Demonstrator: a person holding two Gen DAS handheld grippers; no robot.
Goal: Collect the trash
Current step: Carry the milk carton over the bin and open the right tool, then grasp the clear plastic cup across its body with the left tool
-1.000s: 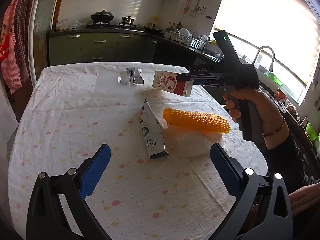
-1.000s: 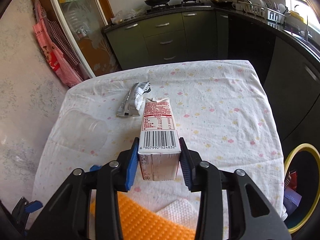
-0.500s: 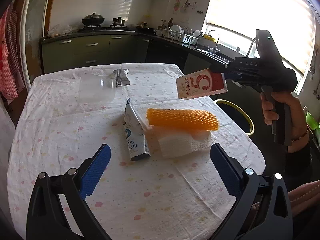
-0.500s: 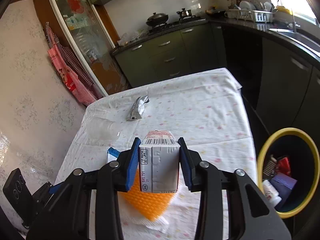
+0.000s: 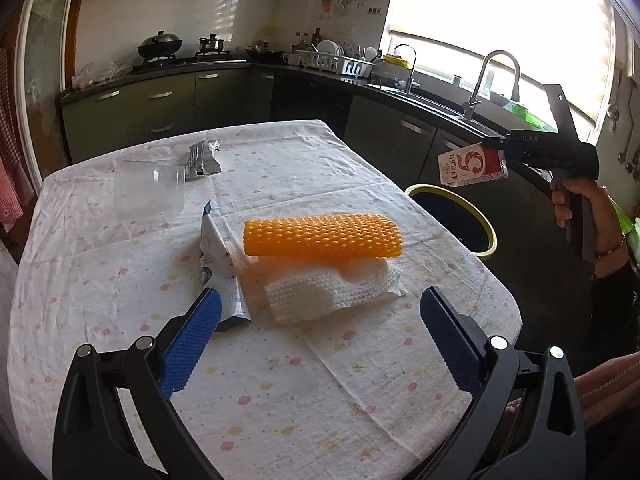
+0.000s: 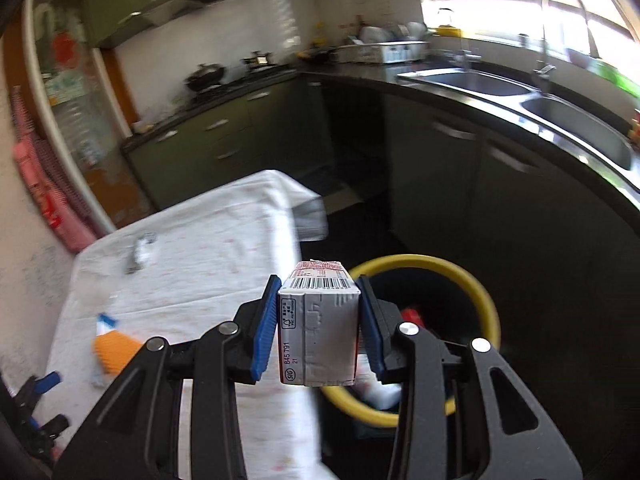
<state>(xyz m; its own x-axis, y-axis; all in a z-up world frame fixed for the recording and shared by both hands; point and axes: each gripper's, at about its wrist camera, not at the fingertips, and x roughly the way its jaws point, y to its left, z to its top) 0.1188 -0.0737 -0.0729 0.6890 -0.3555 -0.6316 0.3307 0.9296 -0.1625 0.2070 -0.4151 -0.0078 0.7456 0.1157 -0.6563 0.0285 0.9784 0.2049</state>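
Only partly visible, bin (image 6: 484, 300) behind carton (image 6: 318, 332) in right jaws; left jaws spread.

Carton (image 6: 318, 330) clamped between my right gripper's (image 6: 319, 330) pads, base toward me, barcode face up (red "5" side in left view), out past table edge. Yellow-rimmed bin (image 6: 486, 308) just beyond and below it, trash already inside.

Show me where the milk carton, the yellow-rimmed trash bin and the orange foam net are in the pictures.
milk carton (image 6: 318, 340): right wrist view, on its grey bottom face, between the pads.
yellow-rimmed trash bin (image 6: 482, 298): right wrist view, on the right side of its rim.
orange foam net (image 5: 322, 236): left wrist view, on its middle.
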